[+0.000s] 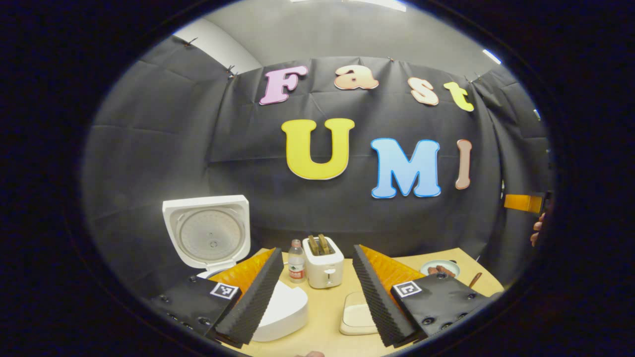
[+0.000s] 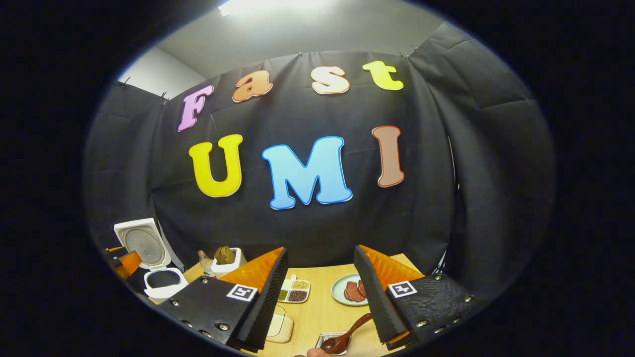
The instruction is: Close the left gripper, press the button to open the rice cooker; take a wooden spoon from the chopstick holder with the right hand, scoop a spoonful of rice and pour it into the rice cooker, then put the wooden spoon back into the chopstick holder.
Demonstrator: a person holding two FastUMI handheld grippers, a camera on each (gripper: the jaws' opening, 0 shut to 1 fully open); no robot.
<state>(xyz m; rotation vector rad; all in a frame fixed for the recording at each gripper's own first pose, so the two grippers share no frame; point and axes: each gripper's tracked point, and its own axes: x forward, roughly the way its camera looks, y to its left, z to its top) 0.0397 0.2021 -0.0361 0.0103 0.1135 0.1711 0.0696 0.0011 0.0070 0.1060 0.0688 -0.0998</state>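
Lid (image 1: 207, 232) of rice cooker (image 2: 163, 281) already opened | wooden spoon (image 2: 347, 333) seen in small tray (image 2: 325, 338) at table's (image 2: 327, 307) near edge | both grippers spread wide, nothing held | scooping, pouring, returning judged left.

Light wooden table (image 2: 322, 310), open rice cooker (image 1: 218, 248), toaster (image 1: 323, 267), water bottle (image 1: 296, 267), plate of meat (image 2: 351, 290), divided grain dish (image 2: 293, 290)

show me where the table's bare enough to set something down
Bare wood runs down the table between the divided grain tray and the plate of meat. In the left gripper view, a strip lies open in front of the toaster. The far left is crowded: open rice cooker, bottle, toaster.
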